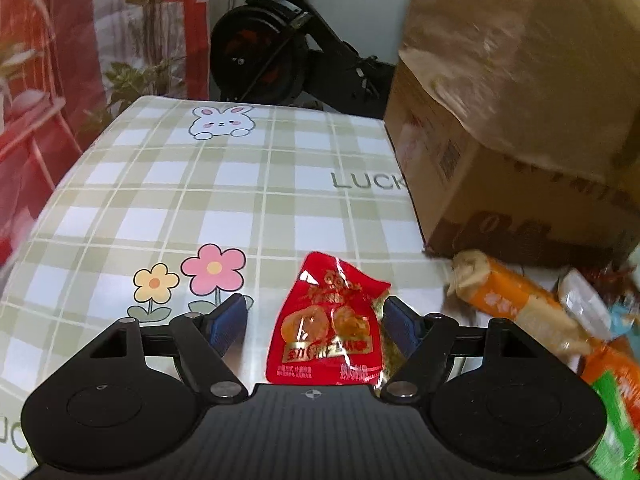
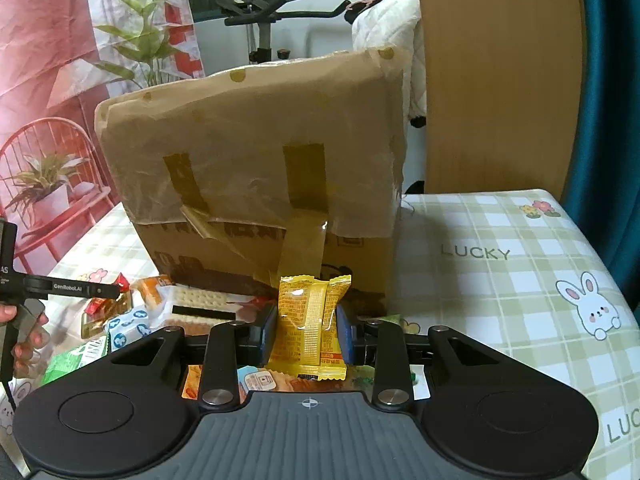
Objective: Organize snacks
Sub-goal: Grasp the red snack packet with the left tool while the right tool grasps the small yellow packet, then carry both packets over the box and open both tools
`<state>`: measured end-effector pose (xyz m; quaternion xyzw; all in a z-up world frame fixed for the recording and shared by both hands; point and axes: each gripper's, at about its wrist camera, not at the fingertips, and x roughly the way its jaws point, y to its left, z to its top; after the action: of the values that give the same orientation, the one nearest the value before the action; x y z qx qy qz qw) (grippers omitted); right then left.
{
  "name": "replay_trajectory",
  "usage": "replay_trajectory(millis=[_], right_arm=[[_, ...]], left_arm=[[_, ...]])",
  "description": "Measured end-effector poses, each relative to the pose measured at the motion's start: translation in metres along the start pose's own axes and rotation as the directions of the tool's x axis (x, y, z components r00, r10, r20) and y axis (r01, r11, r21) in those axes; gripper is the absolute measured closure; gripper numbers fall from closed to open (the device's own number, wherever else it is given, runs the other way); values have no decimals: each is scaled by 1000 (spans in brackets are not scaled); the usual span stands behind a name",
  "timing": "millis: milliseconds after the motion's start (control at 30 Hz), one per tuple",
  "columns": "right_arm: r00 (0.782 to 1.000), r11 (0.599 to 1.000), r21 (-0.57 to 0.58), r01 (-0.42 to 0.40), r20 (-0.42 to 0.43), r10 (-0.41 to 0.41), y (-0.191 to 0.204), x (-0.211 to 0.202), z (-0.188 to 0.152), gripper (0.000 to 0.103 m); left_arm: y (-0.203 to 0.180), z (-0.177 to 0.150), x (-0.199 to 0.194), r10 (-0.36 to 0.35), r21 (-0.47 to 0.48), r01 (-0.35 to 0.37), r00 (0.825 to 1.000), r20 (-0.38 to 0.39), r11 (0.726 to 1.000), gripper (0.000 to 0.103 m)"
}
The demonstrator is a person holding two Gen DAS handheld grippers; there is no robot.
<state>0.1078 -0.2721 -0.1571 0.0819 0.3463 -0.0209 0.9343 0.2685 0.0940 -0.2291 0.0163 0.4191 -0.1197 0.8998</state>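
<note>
A yellow snack packet [image 2: 310,330] is being held upright in the right gripper [image 2: 306,334], whose jaws are closed onto its two sides, in front of a taped cardboard box [image 2: 256,168] that is standing on the bench [image 2: 500,280]. The packet is being pinched by its soft film, so slippage or a crushed snack is being risked if the grip is loosened or tightened carelessly.

The left gripper [image 1: 314,320] is being kept wide open around a red snack pouch [image 1: 330,320]. The pouch is lying beside the right-hand pad, and it cannot be told whether it is being touched; the left-hand pad [image 1: 226,320] is standing well apart from it. Nothing is being held by this gripper. If the jaws are closed from here, the glossy pouch is likely to be pushed sideways across the smooth checked cloth instead of being caught, or only a crinkled edge is likely to be trapped.

More snacks are being left in a loose pile beside the box: an orange wrapped bar [image 1: 516,304], a cracker pack [image 2: 200,298] and a green packet [image 2: 76,358]. These are being crowded close to both grippers, so a neighbouring wrapper could be snagged or dragged along. The box flaps are looking taped over, so where the snacks are being sorted to cannot be told.
</note>
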Motion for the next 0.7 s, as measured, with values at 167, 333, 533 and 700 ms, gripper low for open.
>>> replay_trajectory(millis=[167,333,533,700], right_arm=[[1000,1000,-3,-12,-1,12,2,-1,-1,74],[1000,1000,-11,-17,-2,17,4,-3,-1,74],[1000,1000,-12,-20,-6,20,3,-3,0,74],[1000,999,-27,-30,4,30,5,-6,1,74]], left_arm=[[-13,-2,1,44,70,-43,999,-8,997,26],[-14,1,0,41,52,-40,999,-6,998,26],[-11,0,-5,43,49,-43,999,12,998,50],[-10,-9,-15,1,52,-2,1000,15,999,59]])
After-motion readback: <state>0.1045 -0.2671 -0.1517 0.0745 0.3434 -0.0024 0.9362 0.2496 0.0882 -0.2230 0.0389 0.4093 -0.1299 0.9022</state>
